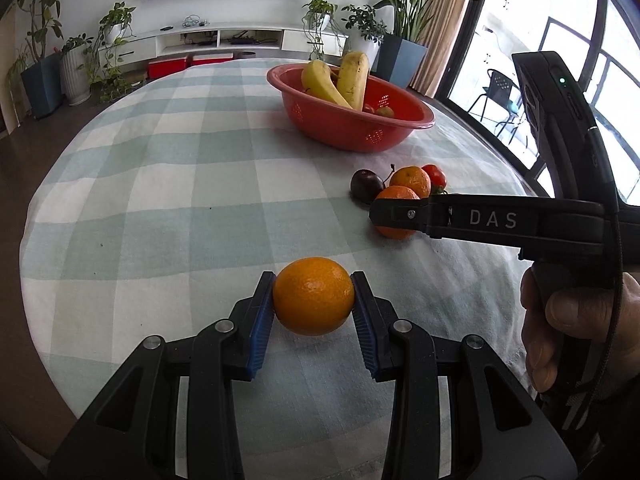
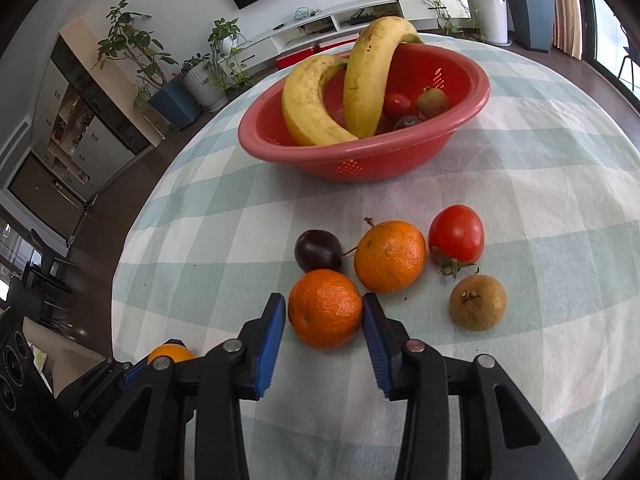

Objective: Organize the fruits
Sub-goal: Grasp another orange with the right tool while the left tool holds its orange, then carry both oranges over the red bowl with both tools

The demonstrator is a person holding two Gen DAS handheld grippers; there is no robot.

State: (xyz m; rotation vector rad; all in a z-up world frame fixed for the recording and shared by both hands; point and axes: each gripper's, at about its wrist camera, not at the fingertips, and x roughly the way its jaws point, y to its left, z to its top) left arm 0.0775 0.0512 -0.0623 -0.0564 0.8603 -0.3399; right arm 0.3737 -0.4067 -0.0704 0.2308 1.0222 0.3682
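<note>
Left gripper (image 1: 313, 296) is clamped on a yellow-orange mandarin (image 1: 313, 295), blue pads (image 1: 260, 320) pressed on both its sides, over the checked tablecloth (image 1: 160, 200). Right gripper (image 2: 324, 312) has its jaws narrowed around a deeper orange tangerine (image 2: 325, 308) that sits on the cloth; both blue pads touch its sides.

Just past that tangerine is a loose cluster: a dark plum (image 2: 319, 250) touching it at the back left, a second orange citrus (image 2: 390, 256) just behind on the right, a red tomato-like fruit (image 2: 457, 234) beside that, and a brown round fruit (image 2: 478, 302) near the right pad, apart from the rest.

Farther back is the red bowl (image 2: 400, 160), holding two bananas (image 2: 320, 104) that lean against each other, plus a small red fruit (image 2: 396, 104), a kiwi-like brown one (image 2: 433, 101) and a dark one (image 2: 407, 122).

A hand (image 1: 576, 320) grips the right tool's handle in the left wrist view. Potted plants (image 1: 40, 32) and a TV shelf (image 1: 224, 38) are behind the table.
</note>
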